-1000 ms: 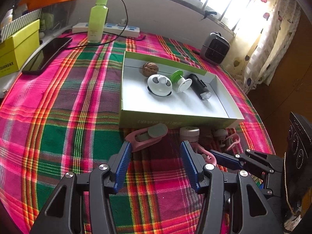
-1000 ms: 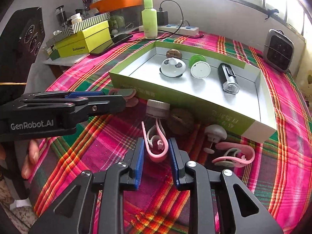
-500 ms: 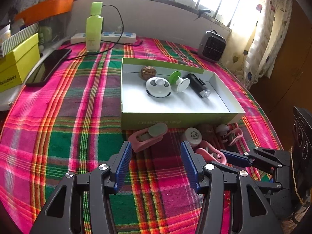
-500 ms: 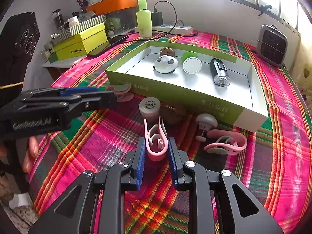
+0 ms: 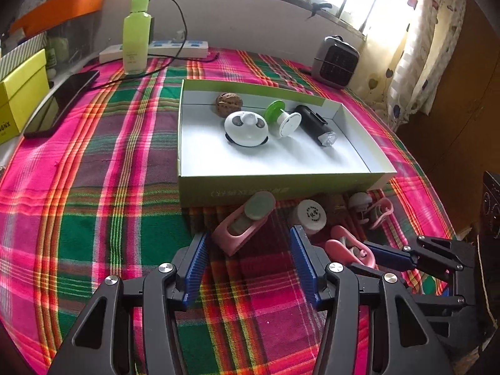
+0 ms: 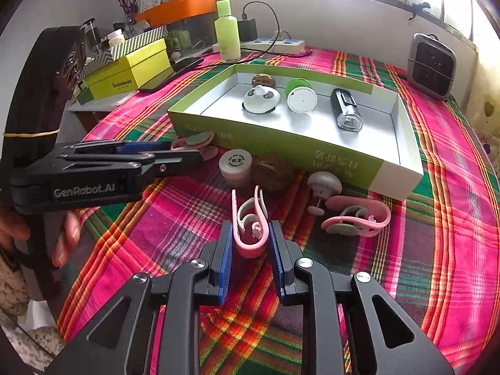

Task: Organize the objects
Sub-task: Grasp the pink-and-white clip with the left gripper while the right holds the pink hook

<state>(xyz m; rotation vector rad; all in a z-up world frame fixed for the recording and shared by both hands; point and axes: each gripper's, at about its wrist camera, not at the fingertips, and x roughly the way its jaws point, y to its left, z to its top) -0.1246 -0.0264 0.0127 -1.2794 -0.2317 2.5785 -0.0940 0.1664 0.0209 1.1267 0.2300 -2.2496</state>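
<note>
A green-walled white box (image 5: 281, 184) (image 6: 281, 150) holds a walnut (image 5: 229, 103), a white panda gadget (image 5: 246, 128), a green-and-white spool (image 5: 282, 118) and a black torch (image 5: 315, 125). In front of it lie a pink clip with a grey pad (image 5: 242, 223), a small white jar (image 6: 235, 167), a walnut (image 6: 271, 172), a white mushroom knob (image 6: 323, 184) and a second pink clip (image 6: 356, 217). My right gripper (image 6: 250, 243) is shut on a pink clip (image 6: 250, 228), lifted a little off the cloth. My left gripper (image 5: 248, 262) is open and empty just behind the pad clip.
A plaid cloth (image 5: 93, 187) covers the table. At the back stand a green bottle (image 5: 136, 43), a power strip (image 5: 156, 50) and a small grey heater (image 5: 336, 62). A phone (image 5: 62, 103) and yellow boxes (image 6: 131, 68) lie at the left edge.
Both grippers have risen and drawn back a little. My right gripper keeps its grip on the pink clip and has lifted it slightly. The left gripper stays open.
</note>
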